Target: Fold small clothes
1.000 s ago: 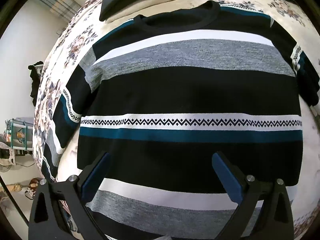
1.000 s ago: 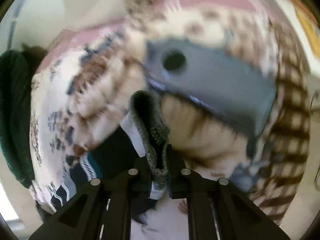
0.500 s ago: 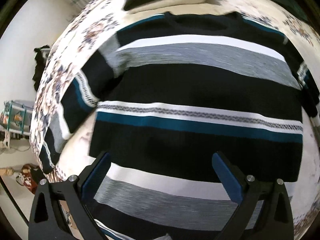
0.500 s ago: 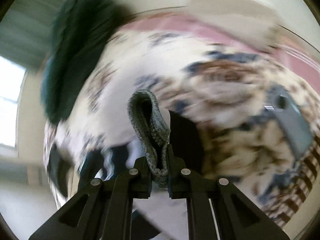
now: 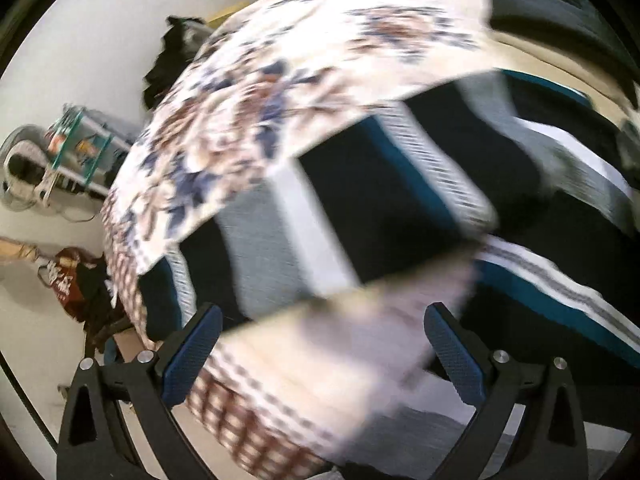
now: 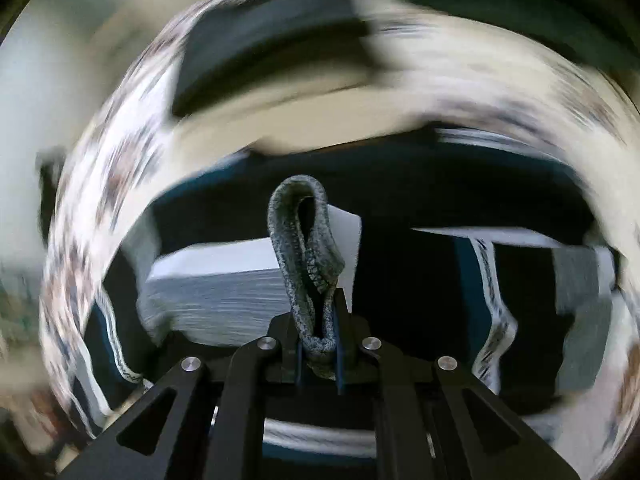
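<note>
1. While the striped sweater [image 5: 400, 208] lies on the floral bed [image 5: 304, 64], the left gripper [image 5: 320, 356], jaws wide and empty, has swung from its body toward its sleeve.
2. Right gripper [image 6: 318, 344] stays clamped on the grey cuff [image 6: 308, 248], now carried over the sweater's body: a sleeve fold is underway.

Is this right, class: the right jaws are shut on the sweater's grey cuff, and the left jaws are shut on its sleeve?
Not quite. The left gripper is open, its jaws wide apart and holding nothing, as the left wrist view shows; the sleeve lies beyond them. The right gripper is indeed shut on the grey cuff.
</note>
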### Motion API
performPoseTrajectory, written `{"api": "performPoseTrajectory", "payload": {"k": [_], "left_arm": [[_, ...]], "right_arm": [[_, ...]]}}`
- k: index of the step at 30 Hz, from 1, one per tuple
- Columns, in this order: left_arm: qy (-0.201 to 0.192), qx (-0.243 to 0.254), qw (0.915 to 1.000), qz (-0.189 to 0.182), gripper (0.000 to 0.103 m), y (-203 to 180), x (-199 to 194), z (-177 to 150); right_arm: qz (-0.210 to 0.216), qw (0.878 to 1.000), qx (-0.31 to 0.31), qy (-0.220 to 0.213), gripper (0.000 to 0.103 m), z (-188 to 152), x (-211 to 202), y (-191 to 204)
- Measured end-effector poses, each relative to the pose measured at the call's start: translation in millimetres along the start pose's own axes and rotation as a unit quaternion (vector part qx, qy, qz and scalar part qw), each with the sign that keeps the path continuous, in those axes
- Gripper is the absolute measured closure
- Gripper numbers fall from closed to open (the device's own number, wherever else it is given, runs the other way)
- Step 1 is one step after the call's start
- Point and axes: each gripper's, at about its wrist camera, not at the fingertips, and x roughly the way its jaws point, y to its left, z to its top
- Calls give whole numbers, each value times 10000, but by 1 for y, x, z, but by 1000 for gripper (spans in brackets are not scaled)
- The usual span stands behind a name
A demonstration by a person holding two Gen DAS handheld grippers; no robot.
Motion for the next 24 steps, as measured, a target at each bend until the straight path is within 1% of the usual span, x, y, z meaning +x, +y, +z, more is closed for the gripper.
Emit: {"api": "performPoseTrajectory", "payload": {"k": [2,5,8,11,14,15,17,18,19,20,21,22,23,24], "left_arm": [[43,-106,9999,62,0,18,11,3],[94,-254,9995,130,0,47,30,10],[157,-393,9990,125,0,70,46,15],[186,-491,9986,83,0,82,55,17],[334,-664,9972,69,0,98,64,16],[380,-721,9966,73,0,103,66,16],[476,-857,9951,100,0,118,71,15],[493,-910,9946,91,0,126,73,14],[509,-966,9940,63,0,135,74,13],[522,-1002,9936,37,0,142,75,12],[529,-1090,9926,-40,0,155,77,10],[518,-1168,9917,-133,0,165,78,9],[520,-1265,9904,-211,0,177,79,6],[538,-1379,9886,-292,0,192,82,2]], "right_arm": [[-2,9977,-660,172,92,-3,30,76],[-38,9920,-1232,286,92,-10,57,153],[-119,9910,-1277,371,92,-14,77,193],[-105,9937,-1025,452,91,-13,83,199],[50,9932,-1099,378,91,-4,71,199],[61,9922,-1149,483,91,-3,74,201],[146,9918,-1049,709,89,-1,77,192],[201,9913,-1057,757,86,1,78,191],[234,9907,-1070,803,86,4,78,189],[317,9904,-989,913,79,5,77,184],[441,9904,-873,975,63,6,73,178],[728,9898,-624,1054,55,9,69,168],[1050,9883,-242,1080,41,8,58,149],[1139,9879,-71,1047,39,8,51,141]]}}
